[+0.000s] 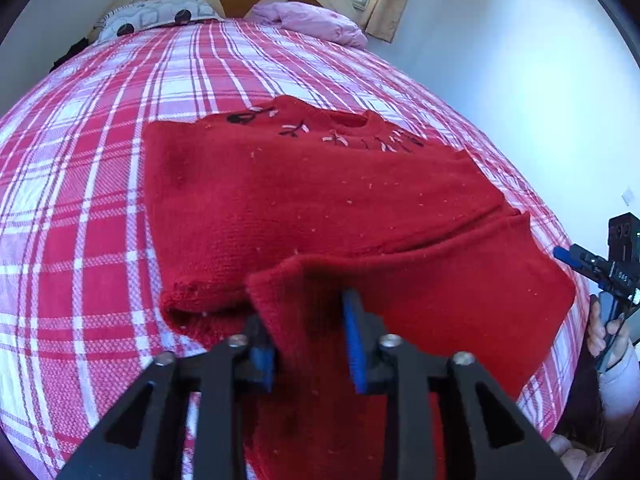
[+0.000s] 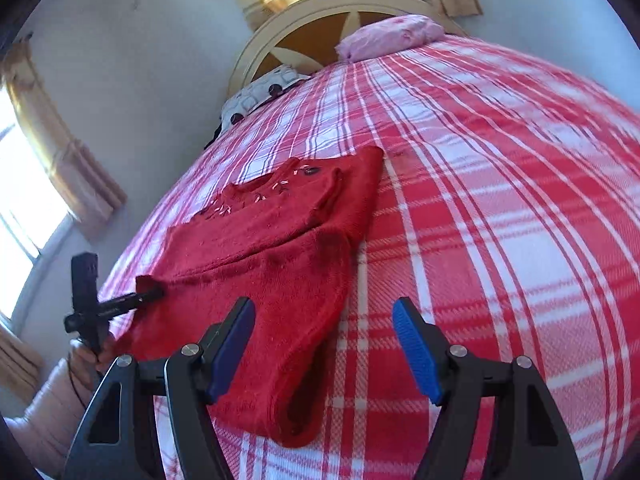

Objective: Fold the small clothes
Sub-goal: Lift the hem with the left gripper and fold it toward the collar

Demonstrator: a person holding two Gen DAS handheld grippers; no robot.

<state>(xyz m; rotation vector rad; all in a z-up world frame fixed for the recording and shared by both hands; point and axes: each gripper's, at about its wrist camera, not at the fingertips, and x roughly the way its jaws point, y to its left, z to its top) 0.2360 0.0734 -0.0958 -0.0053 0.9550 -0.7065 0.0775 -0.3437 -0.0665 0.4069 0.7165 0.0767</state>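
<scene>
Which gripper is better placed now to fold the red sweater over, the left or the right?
Left. The left gripper already has the red sweater's sleeve between its fingers, while the right gripper hangs open above the bed, holding nothing.

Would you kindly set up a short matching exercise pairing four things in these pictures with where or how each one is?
Things:
1. left gripper
2. right gripper
3. red sweater
4. pink pillow

States or places:
A. at the head of the bed by the headboard
B. spread over the plaid bedspread
C. jaws wide apart, nothing between them
D. jaws around a sleeve of the sweater

Pairs: 1-D, 2-C, 3-B, 4-A
</scene>
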